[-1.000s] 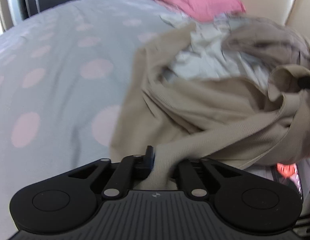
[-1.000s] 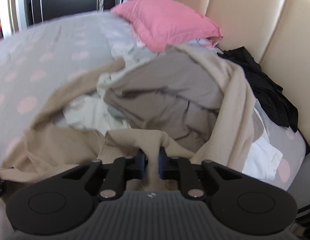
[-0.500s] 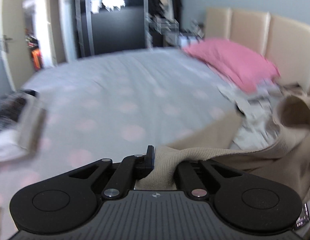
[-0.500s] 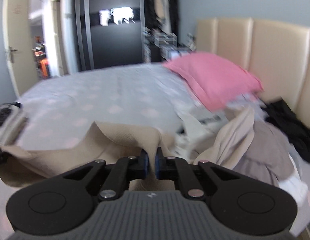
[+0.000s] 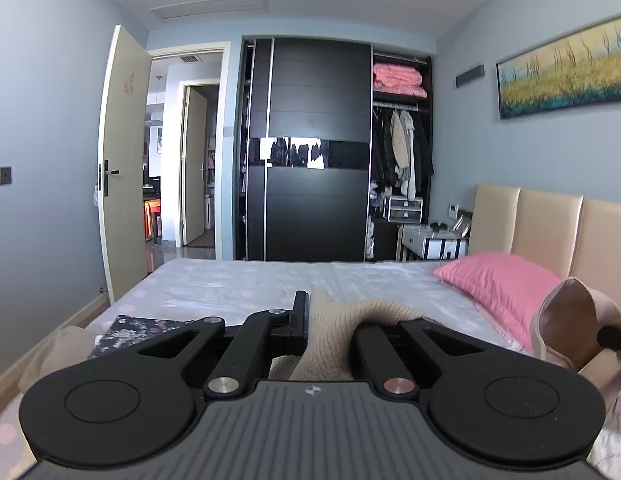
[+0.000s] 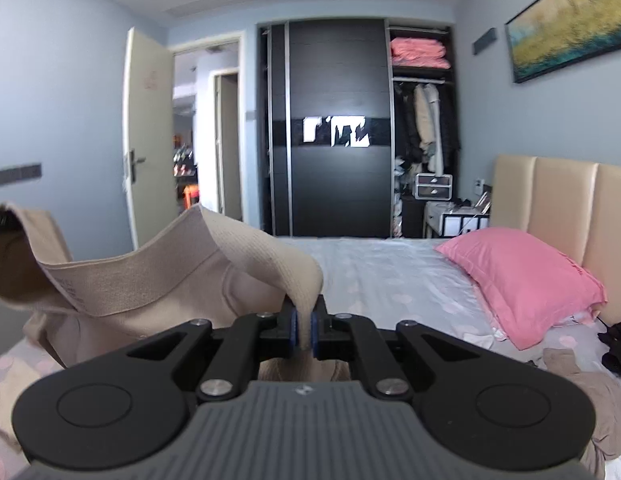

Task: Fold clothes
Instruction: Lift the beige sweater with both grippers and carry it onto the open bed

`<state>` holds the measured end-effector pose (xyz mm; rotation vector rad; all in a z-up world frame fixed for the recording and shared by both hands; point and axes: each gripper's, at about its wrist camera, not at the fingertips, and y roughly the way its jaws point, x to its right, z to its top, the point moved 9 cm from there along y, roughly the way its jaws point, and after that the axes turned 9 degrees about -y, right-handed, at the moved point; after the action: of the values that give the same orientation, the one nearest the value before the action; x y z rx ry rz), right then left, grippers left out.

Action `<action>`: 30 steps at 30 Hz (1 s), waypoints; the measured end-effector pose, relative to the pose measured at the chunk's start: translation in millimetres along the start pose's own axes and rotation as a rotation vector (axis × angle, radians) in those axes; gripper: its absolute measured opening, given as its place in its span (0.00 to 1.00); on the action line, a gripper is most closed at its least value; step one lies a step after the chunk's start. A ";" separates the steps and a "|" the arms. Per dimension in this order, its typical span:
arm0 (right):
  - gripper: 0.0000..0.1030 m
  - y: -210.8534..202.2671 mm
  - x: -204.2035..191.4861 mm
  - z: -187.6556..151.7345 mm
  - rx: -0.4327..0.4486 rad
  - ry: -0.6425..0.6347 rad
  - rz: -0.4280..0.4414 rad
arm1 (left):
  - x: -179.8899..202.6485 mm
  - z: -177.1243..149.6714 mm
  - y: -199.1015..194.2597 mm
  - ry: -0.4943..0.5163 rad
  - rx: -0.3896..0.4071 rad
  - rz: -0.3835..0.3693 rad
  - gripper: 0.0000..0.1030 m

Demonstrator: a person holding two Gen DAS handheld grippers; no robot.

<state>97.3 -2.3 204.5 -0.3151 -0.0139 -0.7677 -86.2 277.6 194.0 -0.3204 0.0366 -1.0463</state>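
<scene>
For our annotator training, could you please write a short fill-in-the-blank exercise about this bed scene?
1. Each hand-held gripper, left and right, is shut on the same ____ knit garment.
2. The pillow by the headboard is ____.
3. The wardrobe's sliding door is ____ in colour.
4. The room door stands ____.

Missing words: beige; pink; black; open

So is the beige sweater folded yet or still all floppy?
Still floppy, not folded. The beige sweater hangs bunched in the air over the bed, pinched by the right claw and left claw.
</scene>
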 end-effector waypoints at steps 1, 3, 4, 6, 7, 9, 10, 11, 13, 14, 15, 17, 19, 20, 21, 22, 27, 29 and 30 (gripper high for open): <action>0.08 5.4 -3.1 -7.2 -0.028 -0.006 0.005 | 0.9 -13.2 9.9 0.016 -0.049 -0.003 0.00; 0.08 19.6 -7.9 -29.8 -0.102 -0.013 0.018 | 1.2 -46.6 32.2 0.037 -0.160 -0.010 0.00; 0.08 27.9 -9.4 -49.6 -0.153 -0.011 0.025 | -3.4 -68.4 38.6 0.039 -0.220 -0.009 0.00; 0.08 45.1 -11.9 -91.4 -0.260 -0.018 0.035 | -7.6 -116.7 59.8 0.063 -0.340 -0.003 0.00; 0.08 53.8 -11.1 -115.1 -0.315 -0.022 0.038 | -10.0 -139.2 64.8 0.083 -0.390 -0.002 0.00; 0.08 66.7 -12.9 -161.1 -0.426 -0.028 0.053 | -15.0 -183.3 72.4 0.124 -0.488 0.001 0.00; 0.08 70.6 -13.8 -180.7 -0.475 -0.031 0.061 | -17.7 -205.2 75.9 0.145 -0.537 0.002 0.00; 0.08 74.3 -14.6 -200.3 -0.524 -0.034 0.070 | -20.4 -226.9 79.2 0.165 -0.586 0.003 0.00; 0.08 78.2 -18.9 -237.9 -0.617 -0.040 0.101 | -23.1 -266.3 81.2 0.220 -0.674 0.002 0.00; 0.08 78.4 -22.4 -256.1 -0.661 -0.042 0.123 | -22.6 -283.4 79.3 0.256 -0.712 -0.001 0.00; 0.08 78.0 -27.7 -268.2 -0.700 -0.058 0.147 | -22.2 -300.4 77.3 0.292 -0.750 -0.003 0.00; 0.08 66.9 -40.7 -290.0 -0.751 -0.105 0.182 | -23.2 -327.1 70.4 0.341 -0.809 -0.003 0.00; 0.08 58.7 -46.7 -306.0 -0.787 -0.133 0.213 | -26.3 -344.6 64.0 0.371 -0.850 -0.002 0.00; 0.08 55.0 -48.9 -312.4 -0.806 -0.134 0.232 | -27.3 -350.5 61.3 0.384 -0.863 -0.002 0.00; 0.08 51.4 -51.1 -318.7 -0.826 -0.134 0.250 | -27.5 -355.6 58.8 0.397 -0.872 -0.004 0.00; 0.09 49.9 -51.7 -323.1 -0.840 -0.136 0.263 | -27.8 -358.9 56.3 0.408 -0.878 -0.006 0.01; 0.13 53.8 -46.3 -326.1 -0.859 -0.143 0.297 | -26.0 -359.5 49.7 0.421 -0.892 -0.044 0.03; 0.20 52.0 -46.4 -316.0 -0.854 -0.160 0.321 | -22.6 -353.7 44.4 0.420 -0.907 -0.087 0.14; 0.29 51.1 -46.4 -311.0 -0.851 -0.168 0.334 | -20.5 -351.0 42.6 0.422 -0.915 -0.123 0.24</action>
<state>67.2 -24.9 -111.8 -1.1594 0.2080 -0.3767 -124.2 229.5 -154.9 -0.9275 0.9019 -1.1559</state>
